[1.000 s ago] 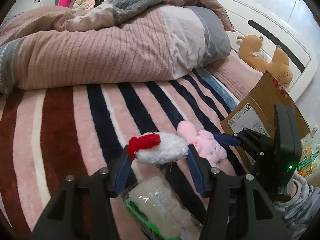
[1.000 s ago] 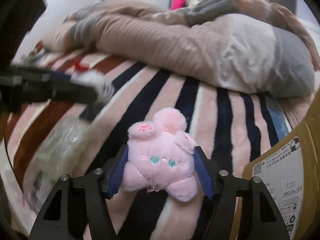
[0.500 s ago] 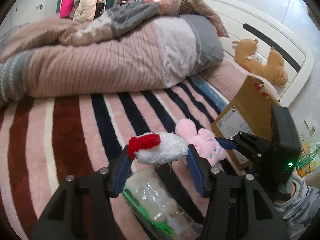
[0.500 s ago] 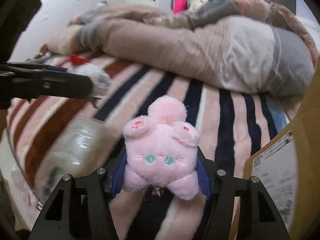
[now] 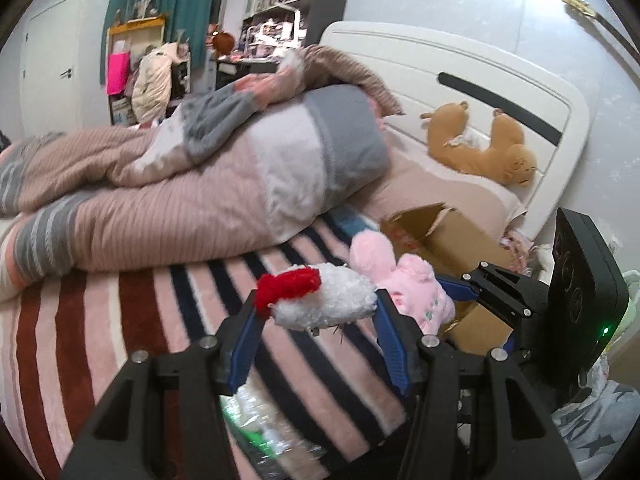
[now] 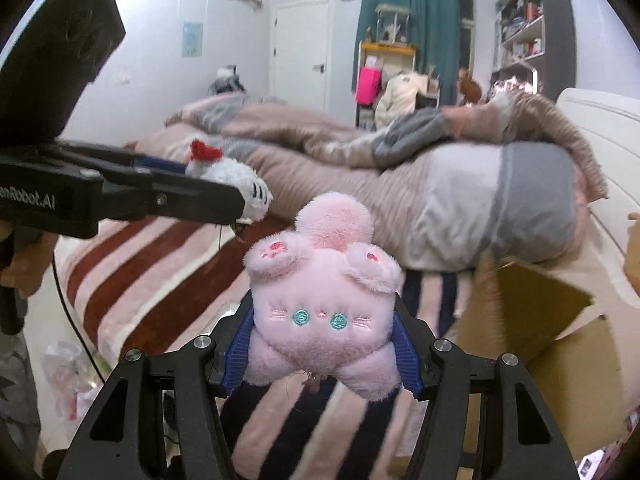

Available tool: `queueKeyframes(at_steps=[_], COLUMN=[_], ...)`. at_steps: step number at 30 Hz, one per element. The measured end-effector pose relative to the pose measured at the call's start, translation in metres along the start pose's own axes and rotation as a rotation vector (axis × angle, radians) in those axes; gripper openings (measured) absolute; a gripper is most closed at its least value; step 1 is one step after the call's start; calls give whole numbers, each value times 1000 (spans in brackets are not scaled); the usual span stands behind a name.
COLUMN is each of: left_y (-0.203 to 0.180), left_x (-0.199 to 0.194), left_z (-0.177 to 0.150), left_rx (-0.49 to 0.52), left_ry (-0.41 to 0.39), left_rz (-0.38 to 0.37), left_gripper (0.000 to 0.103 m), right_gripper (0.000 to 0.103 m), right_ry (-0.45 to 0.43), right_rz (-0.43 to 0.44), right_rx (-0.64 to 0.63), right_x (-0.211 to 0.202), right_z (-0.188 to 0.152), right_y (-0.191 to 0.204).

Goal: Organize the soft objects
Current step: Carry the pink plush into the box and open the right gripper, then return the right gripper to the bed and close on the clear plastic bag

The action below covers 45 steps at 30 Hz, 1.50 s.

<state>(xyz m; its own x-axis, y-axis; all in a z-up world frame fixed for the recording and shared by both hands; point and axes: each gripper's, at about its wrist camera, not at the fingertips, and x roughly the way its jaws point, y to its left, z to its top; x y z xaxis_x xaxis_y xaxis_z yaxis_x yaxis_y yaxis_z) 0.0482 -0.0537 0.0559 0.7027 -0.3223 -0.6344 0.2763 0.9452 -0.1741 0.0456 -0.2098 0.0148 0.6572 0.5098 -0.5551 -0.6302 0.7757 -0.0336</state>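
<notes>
My left gripper is shut on a white fluffy toy with a red tuft, held in the air above the striped blanket. It also shows in the right wrist view. My right gripper is shut on a pink plush, held up beside an open cardboard box. In the left wrist view the pink plush hangs just right of the white toy, in front of the box.
A rolled pink and grey duvet lies across the bed. A brown plush bear leans on the white headboard. A clear plastic bag lies below my left gripper. Shelves and a door stand beyond.
Both grippers have lifted their toys well above the blanket and tilted up, so more of the room shows. The box's open top has come into view.
</notes>
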Motion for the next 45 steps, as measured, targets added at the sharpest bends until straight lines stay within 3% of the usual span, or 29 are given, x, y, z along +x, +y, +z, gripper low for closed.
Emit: queueKeyframes(at_steps=[9,16,20,24,31,35,37,45], left_y=[-79,-133,-150,-156,-153,-150,-150,-134], left_x=[27,81,107,131,156,156,154,129], left_z=[43,61,64,62,52,53,52,52], left_rx=[95,179,195,208,214,208,213,189], left_ry=[11,83,120,160,212,198,186,145], left_rz=[-59,-93,-119,-120,-105,-91,-80,-75], left_gripper=[51,51,51,51,56,74,79,79], right_gripper=[58,63,67,74,74,74,74,74], right_ry=[-54,28,80,100,111,118,120,112], right_rz=[-119,-208,-206,-224,-212,-214,-218,-236], right_rx=[83,109,107,83,75,72,70,53], right_x=[-51,-51,-42,-32,-22,-20,-20,-28], right_z=[-12,-47,-66,-72,-72,-74,-74,-67], right_y=[-81,-133,-149,-154,-162,-163,-163,-154])
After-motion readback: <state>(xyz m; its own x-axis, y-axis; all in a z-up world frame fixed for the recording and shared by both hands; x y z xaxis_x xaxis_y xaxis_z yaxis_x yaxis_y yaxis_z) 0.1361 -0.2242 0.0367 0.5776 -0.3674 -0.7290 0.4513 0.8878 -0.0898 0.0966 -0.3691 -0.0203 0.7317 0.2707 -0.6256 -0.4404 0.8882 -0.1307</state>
